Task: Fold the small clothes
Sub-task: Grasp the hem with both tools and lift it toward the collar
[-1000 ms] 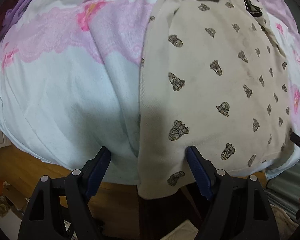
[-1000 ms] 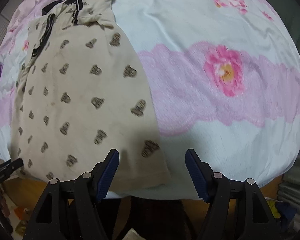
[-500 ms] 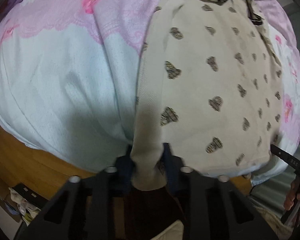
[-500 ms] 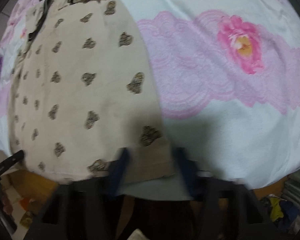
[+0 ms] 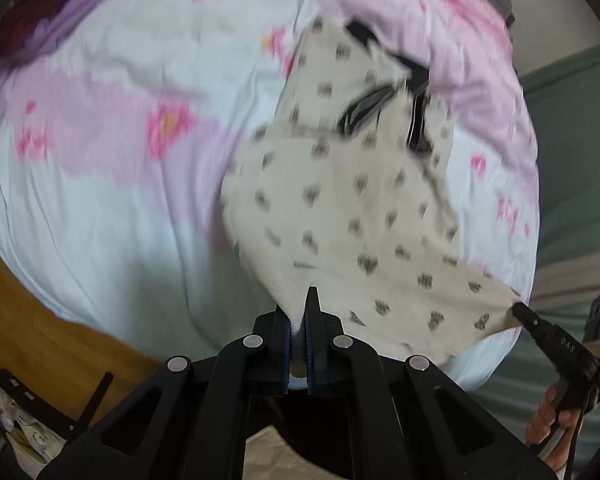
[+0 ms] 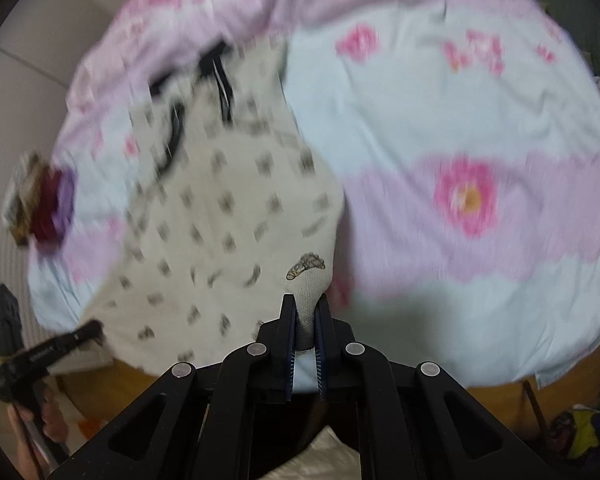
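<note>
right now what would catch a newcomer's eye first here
The beige printed shirt stands out first, its near hem pulled up off the bed, one corner pinched in the left gripper, the other in the right gripper. Under it spreads the pale blue floral sheet with pink blooms. A dark red and purple bundle lies at the bed's far left edge.
</note>
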The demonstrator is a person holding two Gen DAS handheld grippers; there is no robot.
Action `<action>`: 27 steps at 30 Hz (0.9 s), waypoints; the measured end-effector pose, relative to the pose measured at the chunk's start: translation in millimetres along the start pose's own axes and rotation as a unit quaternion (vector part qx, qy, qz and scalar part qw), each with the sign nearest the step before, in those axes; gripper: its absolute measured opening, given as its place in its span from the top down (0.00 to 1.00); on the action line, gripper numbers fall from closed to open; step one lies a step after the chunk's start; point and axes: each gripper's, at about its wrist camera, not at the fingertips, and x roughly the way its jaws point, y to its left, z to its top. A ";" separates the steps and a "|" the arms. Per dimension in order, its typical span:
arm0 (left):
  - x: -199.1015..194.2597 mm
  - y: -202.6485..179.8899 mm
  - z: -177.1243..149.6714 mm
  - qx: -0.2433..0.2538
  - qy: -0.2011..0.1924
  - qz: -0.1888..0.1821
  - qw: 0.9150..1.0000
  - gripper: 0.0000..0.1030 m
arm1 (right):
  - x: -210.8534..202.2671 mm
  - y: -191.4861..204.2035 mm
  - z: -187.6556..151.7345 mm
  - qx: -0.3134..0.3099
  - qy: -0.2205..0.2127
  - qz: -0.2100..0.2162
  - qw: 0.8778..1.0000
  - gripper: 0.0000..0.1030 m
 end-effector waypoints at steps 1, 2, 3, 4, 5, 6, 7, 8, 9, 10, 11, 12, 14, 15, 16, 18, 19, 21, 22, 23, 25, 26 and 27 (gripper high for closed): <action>-4.4 -2.1 15.2 -0.005 -0.008 0.004 1.000 0.92 | -6.7 8.4 7.8 0.005 -0.011 0.002 1.000 0.91; -6.8 -4.2 32.5 -0.011 -0.013 0.006 1.000 0.92 | -12.5 14.3 21.5 0.013 -0.024 0.004 1.000 0.91; -6.1 -6.4 43.6 -0.014 -0.016 0.008 1.000 0.92 | -14.0 16.4 39.3 0.019 -0.033 0.005 0.999 0.91; -5.9 -6.7 58.7 -0.020 -0.018 0.013 1.000 0.92 | -18.4 16.5 50.5 0.023 -0.040 0.007 0.999 0.91; -4.8 -4.5 77.1 -0.024 -0.018 0.016 0.999 0.92 | -19.8 21.8 64.6 0.030 -0.050 0.007 0.998 0.91; -5.8 -5.8 88.3 -0.024 -0.020 0.018 0.999 0.92 | -18.9 29.9 78.3 0.038 -0.056 0.004 0.998 0.91; -5.5 -6.0 103.1 -0.027 -0.023 0.024 0.999 0.92 | -15.6 36.0 90.6 0.045 -0.057 0.005 0.997 0.91; -1.4 -10.9 117.5 -0.029 -0.023 0.030 0.999 0.92 | -11.5 41.6 101.5 0.050 -0.061 0.006 0.997 0.91; 3.0 -14.4 128.9 -0.028 -0.021 0.031 0.999 0.92 | -8.0 49.3 114.3 0.053 -0.069 0.001 0.996 0.91; 6.3 -15.8 139.6 -0.025 -0.021 0.035 0.999 0.92 | -6.6 53.4 127.4 0.052 -0.074 -0.006 0.996 0.91; 10.8 -17.1 155.9 -0.022 -0.017 0.044 0.999 0.92 | -3.2 55.1 136.6 0.054 -0.077 -0.011 0.996 0.91; 14.5 -18.2 166.4 -0.019 -0.013 0.047 0.999 0.92 | 2.8 56.6 149.1 0.060 -0.075 -0.013 0.995 0.91; 22.2 -17.7 187.1 -0.021 -0.007 0.049 0.999 0.92 | 16.8 61.4 173.8 0.065 -0.064 -0.012 0.996 0.91; 27.6 -17.7 198.6 -0.023 -0.001 0.052 0.998 0.92 | 24.3 63.0 184.3 0.068 -0.058 -0.022 0.996 0.91; 33.8 -17.5 208.9 -0.026 0.004 0.050 0.998 0.92 | 30.3 63.6 191.9 0.066 -0.053 -0.030 0.996 0.91; 44.8 -17.5 225.4 -0.032 0.014 0.047 0.998 0.92 | 43.9 65.5 209.5 0.064 -0.049 -0.041 0.996 0.91; 49.7 -17.7 232.8 -0.034 0.017 0.047 0.998 0.92 | 52.3 66.6 219.8 0.066 -0.045 -0.043 0.996 0.91; 59.8 -18.6 247.7 -0.035 0.021 0.049 0.998 0.92 | 63.6 66.8 233.1 0.069 -0.041 -0.045 0.996 0.91; 65.3 -19.0 255.1 -0.036 0.026 0.050 0.998 0.92 | 68.9 66.5 240.1 0.071 -0.040 -0.044 0.996 0.91; 70.3 -19.8 262.3 -0.038 0.032 0.048 0.998 0.92 | 73.7 66.5 245.9 0.072 -0.039 -0.045 0.996 0.91; 77.8 -22.2 275.1 -0.037 0.039 0.044 0.998 0.92 | 84.5 66.3 260.0 0.076 -0.033 -0.047 0.995 0.91; 81.8 -23.7 282.1 -0.036 0.042 0.047 0.997 0.92 | 88.6 66.5 266.2 0.077 -0.031 -0.047 0.995 0.91; 84.3 -24.7 287.2 -0.034 0.044 0.048 0.997 0.92 | 92.3 66.6 273.0 0.079 -0.028 -0.050 0.995 0.91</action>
